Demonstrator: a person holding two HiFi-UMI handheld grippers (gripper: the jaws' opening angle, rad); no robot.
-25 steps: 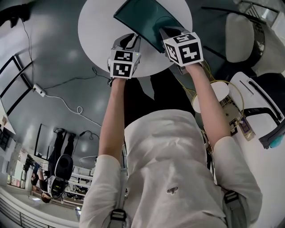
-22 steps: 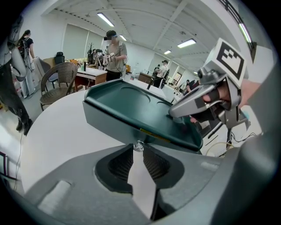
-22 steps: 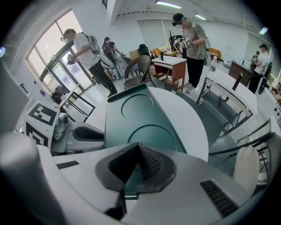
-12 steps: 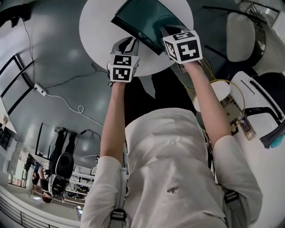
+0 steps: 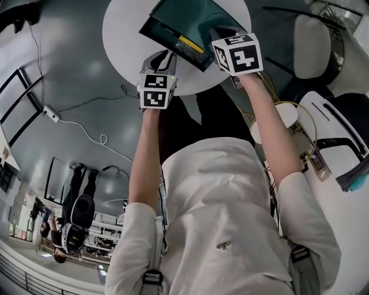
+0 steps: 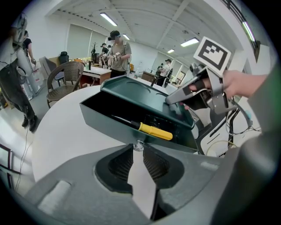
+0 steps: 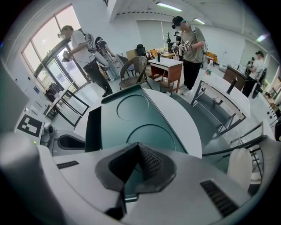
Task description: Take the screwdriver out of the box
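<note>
A dark green box (image 5: 193,16) lies on the round white table (image 5: 124,29). Its drawer (image 6: 114,118) stands pulled out, and in it lies a screwdriver (image 6: 153,130) with a yellow handle, also seen in the head view as the screwdriver (image 5: 191,44). My left gripper (image 6: 138,148) is shut on the small metal knob (image 6: 139,143) at the drawer's front. My right gripper (image 7: 139,148) is shut, its tips resting on the box's top (image 7: 140,118) near the corner. From the left gripper view the right gripper (image 6: 173,100) touches the lid's edge.
A white chair (image 5: 311,46) stands right of the table and a wicker chair (image 6: 63,77) behind it. A small side table (image 5: 288,124) with cables and a circuit board is at my right. Several people (image 6: 117,52) stand in the background. A cable (image 5: 86,135) runs over the floor.
The drawer has slid out of the box toward me with the left gripper, and the yellow-handled screwdriver has come into sight. The right gripper has stayed on the box.
</note>
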